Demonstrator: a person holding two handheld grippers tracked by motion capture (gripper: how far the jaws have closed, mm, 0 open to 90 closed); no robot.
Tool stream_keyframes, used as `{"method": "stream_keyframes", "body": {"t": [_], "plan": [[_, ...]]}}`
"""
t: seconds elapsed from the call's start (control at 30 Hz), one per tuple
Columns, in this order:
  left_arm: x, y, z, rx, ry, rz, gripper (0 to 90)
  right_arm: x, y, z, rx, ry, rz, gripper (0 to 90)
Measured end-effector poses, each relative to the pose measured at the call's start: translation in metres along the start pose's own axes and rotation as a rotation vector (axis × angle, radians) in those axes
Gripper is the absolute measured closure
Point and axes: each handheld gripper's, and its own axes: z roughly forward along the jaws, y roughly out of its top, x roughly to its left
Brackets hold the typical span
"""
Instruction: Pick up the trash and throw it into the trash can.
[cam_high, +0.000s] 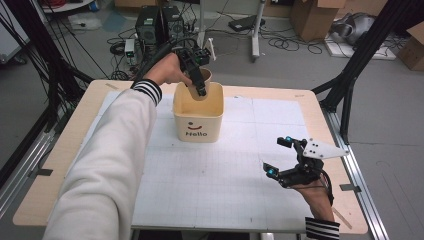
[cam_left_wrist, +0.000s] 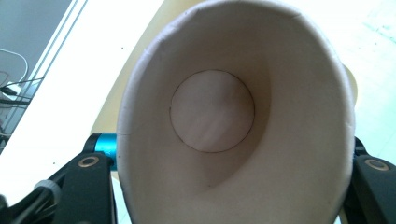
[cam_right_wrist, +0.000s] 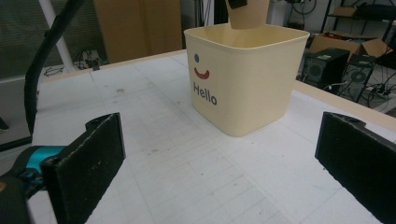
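A cream square tub (cam_high: 199, 117) marked "Hello" stands on the white mat near the table's far middle; the right gripper view has the tub (cam_right_wrist: 243, 88) ahead. My left gripper (cam_high: 200, 86) is shut on a brown paper cup (cam_high: 196, 90), holding it over the tub's far-left rim. In the left gripper view the cup (cam_left_wrist: 233, 116) faces the camera mouth-first, empty, squeezed oval between the jaws. The cup (cam_right_wrist: 247, 13) hangs above the tub in the right gripper view. My right gripper (cam_high: 278, 157) rests open at the table's near right, nothing between its pads (cam_right_wrist: 88, 163).
A white gridded mat (cam_high: 220, 175) covers most of the wooden table (cam_high: 60, 160). Black frame posts (cam_high: 350, 85) stand at the table's right and left. Cables, computers and cardboard boxes lie on the floor beyond the far edge.
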Motion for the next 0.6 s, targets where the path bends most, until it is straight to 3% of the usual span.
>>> {"method": "stream_keyframes", "body": {"t": [0.2,0.4,0.6], "plan": [[-0.0016,0.0020,0.0046,0.015,-0.004,-0.003,33.1,0.0002,0.0000,-0.0004,0.000,0.001,0.003,0.4],[0.0001,0.0030,0.0054,0.024,0.006,-0.030,25.6,-0.0005,-0.0003,-0.0006,-0.002,0.001,0.002,0.4],[-0.0005,0.0042,0.0036,0.009,0.000,-0.035,7.5,0.0000,-0.0002,-0.0006,0.000,0.002,0.006,0.4]]}}
